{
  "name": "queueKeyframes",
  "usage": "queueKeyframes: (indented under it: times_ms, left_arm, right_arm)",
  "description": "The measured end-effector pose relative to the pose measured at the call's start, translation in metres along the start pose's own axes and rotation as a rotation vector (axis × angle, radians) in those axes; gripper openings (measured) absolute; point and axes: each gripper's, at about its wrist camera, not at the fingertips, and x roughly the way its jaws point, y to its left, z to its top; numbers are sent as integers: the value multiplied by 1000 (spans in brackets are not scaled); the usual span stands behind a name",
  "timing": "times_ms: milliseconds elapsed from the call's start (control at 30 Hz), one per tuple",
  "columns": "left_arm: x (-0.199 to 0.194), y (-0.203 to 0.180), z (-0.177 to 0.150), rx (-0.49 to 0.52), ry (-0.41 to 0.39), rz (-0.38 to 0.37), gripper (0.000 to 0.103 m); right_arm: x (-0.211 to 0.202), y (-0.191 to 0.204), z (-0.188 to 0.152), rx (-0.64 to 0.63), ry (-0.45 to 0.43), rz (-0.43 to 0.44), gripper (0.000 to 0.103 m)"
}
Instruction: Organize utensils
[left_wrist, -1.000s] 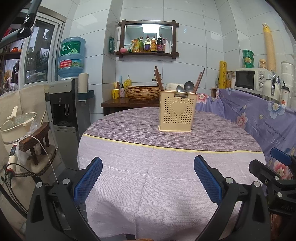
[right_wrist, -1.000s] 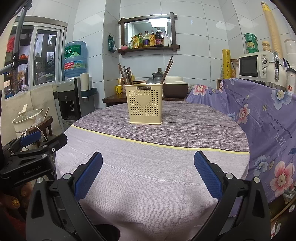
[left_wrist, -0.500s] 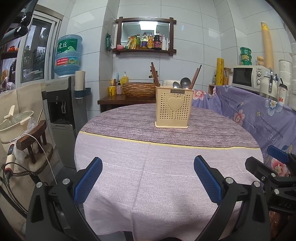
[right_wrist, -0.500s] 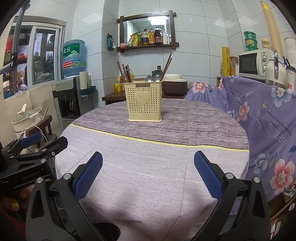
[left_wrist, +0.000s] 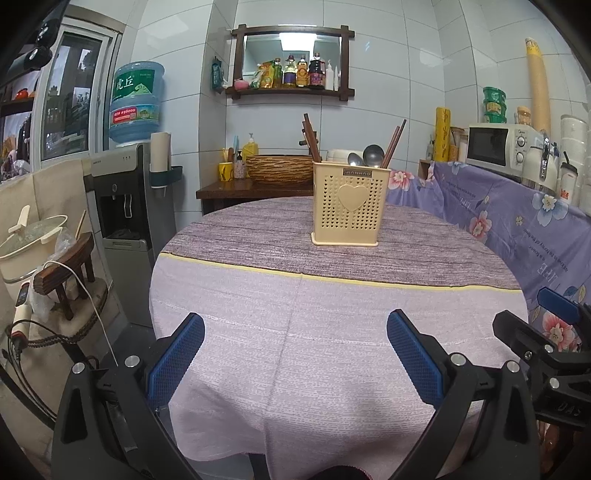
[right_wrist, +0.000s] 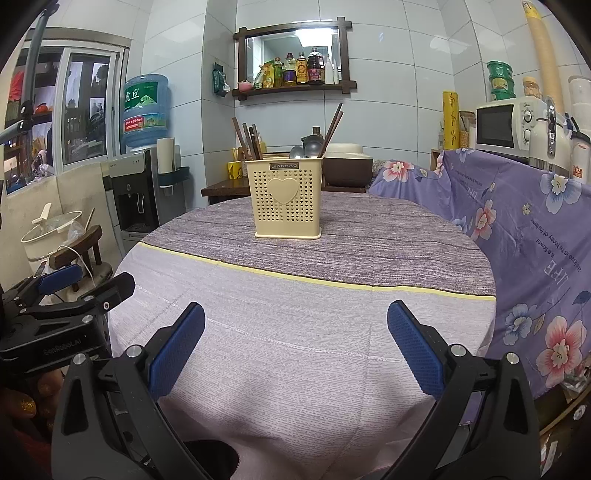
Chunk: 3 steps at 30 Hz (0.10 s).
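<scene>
A cream perforated utensil holder (left_wrist: 349, 205) (right_wrist: 287, 198) with a heart on its front stands upright on the far half of the round table (left_wrist: 295, 332) (right_wrist: 295, 332). Dark chopsticks (left_wrist: 393, 142) (right_wrist: 249, 142) and metal spoons (left_wrist: 371, 155) (right_wrist: 310, 147) stick out of its top. My left gripper (left_wrist: 295, 336) hangs open at the table's near edge, nothing between its blue pads. My right gripper (right_wrist: 295, 328) is open and empty too, beside the left one. Each gripper shows at the other view's edge.
A water dispenser (left_wrist: 125, 192) with a blue bottle stands left of the table, beside a pot (left_wrist: 26, 243) and a small wooden stool (left_wrist: 68, 269). A purple floral cloth (left_wrist: 517, 229) covers the counter on the right, under a microwave (left_wrist: 498, 144). A side table holds a wicker basket (left_wrist: 279, 168).
Both grippers have drawn back and dipped slightly, so the holder looks a little smaller and higher in both views. Both stay open and empty.
</scene>
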Motion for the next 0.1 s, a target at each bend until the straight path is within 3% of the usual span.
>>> queueKeyframes:
  times_ms: [100]
  left_arm:
    - [2,-1,-1,1,15,2,98]
  right_arm:
    - [1,0,0,3,7,-2,97]
